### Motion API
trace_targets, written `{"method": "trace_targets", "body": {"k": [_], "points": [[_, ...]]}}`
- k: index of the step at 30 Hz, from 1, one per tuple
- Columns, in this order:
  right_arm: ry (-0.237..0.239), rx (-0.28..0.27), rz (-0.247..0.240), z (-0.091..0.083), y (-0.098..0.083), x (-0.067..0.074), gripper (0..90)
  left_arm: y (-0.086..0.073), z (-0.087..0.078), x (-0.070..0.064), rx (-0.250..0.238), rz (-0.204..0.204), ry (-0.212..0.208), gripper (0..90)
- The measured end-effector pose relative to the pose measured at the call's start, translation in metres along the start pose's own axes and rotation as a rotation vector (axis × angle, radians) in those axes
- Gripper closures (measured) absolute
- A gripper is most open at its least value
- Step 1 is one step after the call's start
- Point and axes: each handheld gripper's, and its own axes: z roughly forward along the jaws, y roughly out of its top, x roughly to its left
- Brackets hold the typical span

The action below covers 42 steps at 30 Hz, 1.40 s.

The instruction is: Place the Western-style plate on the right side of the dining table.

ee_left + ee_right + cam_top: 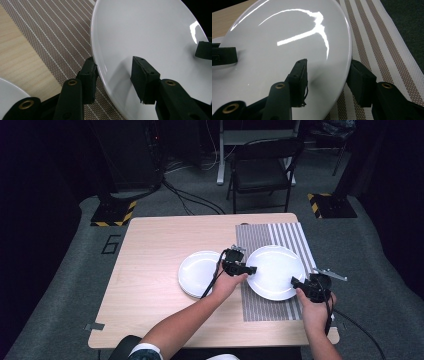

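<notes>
A white plate (275,270) is over the striped placemat (260,305). My left gripper (251,270) is shut on the plate's left rim. In the left gripper view, one jaw of the left gripper (116,75) sits under the rim of the plate (150,32) and the other on its top face. My right gripper (296,281) is shut on the near right rim. In the right gripper view, the right gripper (329,77) straddles the edge of the plate (287,50) the same way. The plate looks slightly raised off the mat (382,37).
A second white plate (200,272) lies on the bare wooden table (150,270) just left of the placemat. A black folding chair (262,170) stands beyond the table's far edge. Hazard-striped stand bases sit on the floor at both far corners.
</notes>
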Motion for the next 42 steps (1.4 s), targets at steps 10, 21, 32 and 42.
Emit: {"method": "trace_targets", "body": {"k": [10, 21, 32, 42], "points": [[-0.003, -0.005, 0.000, 0.003, 0.002, -0.001, 51.3, 0.002, 0.003, 0.001, -0.003, -0.004, 0.004, 56.5], [-0.011, -0.005, -0.004, 0.012, 0.006, -0.002, 51.3, 0.008, 0.010, 0.007, -0.020, -0.013, 0.007, 56.5], [-0.020, 0.002, -0.009, 0.023, 0.005, -0.002, 51.3, 0.007, 0.019, 0.016, -0.017, -0.024, 0.012, 56.5], [-0.022, 0.006, -0.008, 0.027, 0.006, -0.001, 51.3, 0.007, 0.023, 0.020, -0.021, -0.023, 0.017, 56.5]]}}
